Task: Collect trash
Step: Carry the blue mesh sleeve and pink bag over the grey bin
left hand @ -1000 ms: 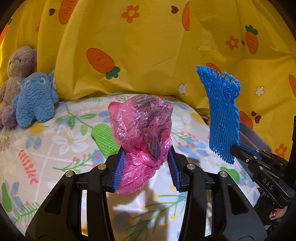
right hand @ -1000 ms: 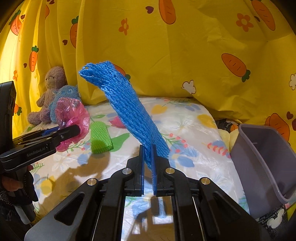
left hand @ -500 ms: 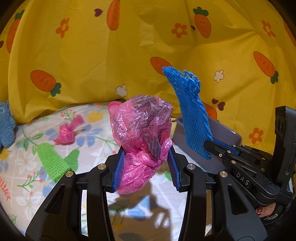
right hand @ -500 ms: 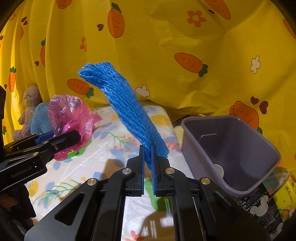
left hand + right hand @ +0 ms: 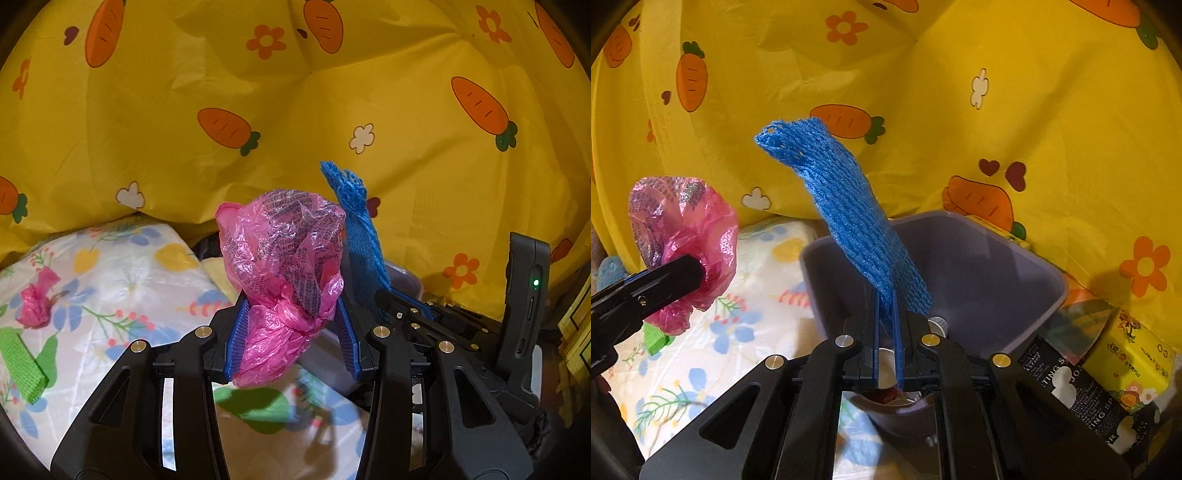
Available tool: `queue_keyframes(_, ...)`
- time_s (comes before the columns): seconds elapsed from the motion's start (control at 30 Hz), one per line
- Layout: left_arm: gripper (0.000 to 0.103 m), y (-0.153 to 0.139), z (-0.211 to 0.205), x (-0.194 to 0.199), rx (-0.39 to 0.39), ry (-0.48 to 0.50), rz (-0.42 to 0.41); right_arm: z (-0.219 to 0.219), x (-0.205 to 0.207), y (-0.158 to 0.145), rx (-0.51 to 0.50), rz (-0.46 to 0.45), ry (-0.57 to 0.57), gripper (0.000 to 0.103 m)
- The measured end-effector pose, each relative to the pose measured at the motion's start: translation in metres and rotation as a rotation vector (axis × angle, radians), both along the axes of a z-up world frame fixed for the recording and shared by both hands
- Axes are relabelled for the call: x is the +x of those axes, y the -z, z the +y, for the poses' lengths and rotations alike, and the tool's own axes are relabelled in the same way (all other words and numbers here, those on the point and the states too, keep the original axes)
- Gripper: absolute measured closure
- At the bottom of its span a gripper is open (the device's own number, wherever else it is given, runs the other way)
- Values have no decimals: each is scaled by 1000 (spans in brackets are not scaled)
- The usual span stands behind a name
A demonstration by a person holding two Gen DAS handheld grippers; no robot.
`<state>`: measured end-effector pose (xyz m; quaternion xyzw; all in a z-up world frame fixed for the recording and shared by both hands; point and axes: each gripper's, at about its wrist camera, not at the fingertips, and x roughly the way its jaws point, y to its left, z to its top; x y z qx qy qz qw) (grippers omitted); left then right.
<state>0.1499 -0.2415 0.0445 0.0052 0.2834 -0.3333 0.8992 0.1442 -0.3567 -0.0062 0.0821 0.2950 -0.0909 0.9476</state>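
My left gripper point(image 5: 290, 332) is shut on a crumpled pink plastic bag point(image 5: 284, 273), which bulges up above its blue pads. The right gripper point(image 5: 886, 325) is shut on a blue foam net sleeve point(image 5: 846, 210) that stands up and leans left. Right behind and under that sleeve sits the grey bin point(image 5: 990, 258), open-topped, with small items at its bottom. In the left wrist view the blue sleeve point(image 5: 360, 236) and the right gripper point(image 5: 384, 297) are just to the right of the pink bag. In the right wrist view the pink bag point(image 5: 683, 236) hangs left of the bin.
A floral sheet point(image 5: 122, 266) covers the bed, with a small pink wad point(image 5: 35, 302) and a green foam net point(image 5: 20, 358) lying at its left. Yellow carrot-print cloth point(image 5: 295, 110) hangs behind everything. A black box point(image 5: 1082, 398) and a yellow box point(image 5: 1134, 358) stand right of the bin.
Both grippers have swung right with their loads. The soft toys have left view and the grey bin now sits directly under the blue sleeve.
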Motion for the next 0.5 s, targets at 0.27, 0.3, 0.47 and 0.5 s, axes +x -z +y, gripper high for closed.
queue_keyframes(0.27,61,11,-37,21,-2,46,37,-19,5,13,21,41,39,95)
queue_keyframes(0.3,61,13,-40,23,1,49,42,-20,5,15,22,44,41,95)
queue_keyframes(0.47,61,21,-54,33,-10,69,79,-27,5,17,27,52,48,95)
queue_keyframes(0.5,61,22,-55,35,-16,73,87,-28,5,17,27,54,50,95)
